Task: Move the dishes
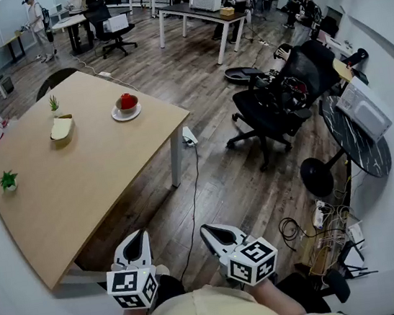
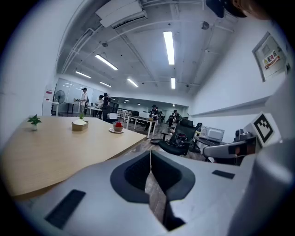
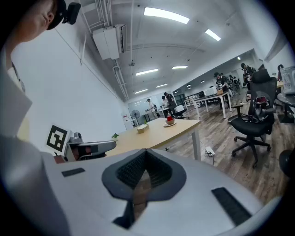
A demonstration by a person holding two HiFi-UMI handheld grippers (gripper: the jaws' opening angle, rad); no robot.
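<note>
A white saucer [image 1: 126,114] sits near the far right corner of the desk [image 1: 78,188], with a small bowl [image 1: 127,102] on it holding something red. To its left, a little apart, lies a beige dish [image 1: 62,128], with a small green plant [image 1: 53,103] just behind it. A second plant [image 1: 8,180] stands well apart from these, near the desk's left edge. The rest of the wooden top is bare.

Both tools are held low, near the person's body and well short of the dishes. The left tool [image 1: 138,235] hangs beside the desk's near corner, its jaws pressed together with nothing between them. The right tool [image 1: 206,230] is just beside it over the wood floor [image 1: 215,180], jaws likewise closed and empty. Both point slightly downward, towards the desk and the room beyond.

A black office chair [image 1: 276,102] stands on the floor to the right of the desk, and a white power strip [image 1: 189,136] lies by the desk leg. People stand and sit at other desks at the far end of the room.
</note>
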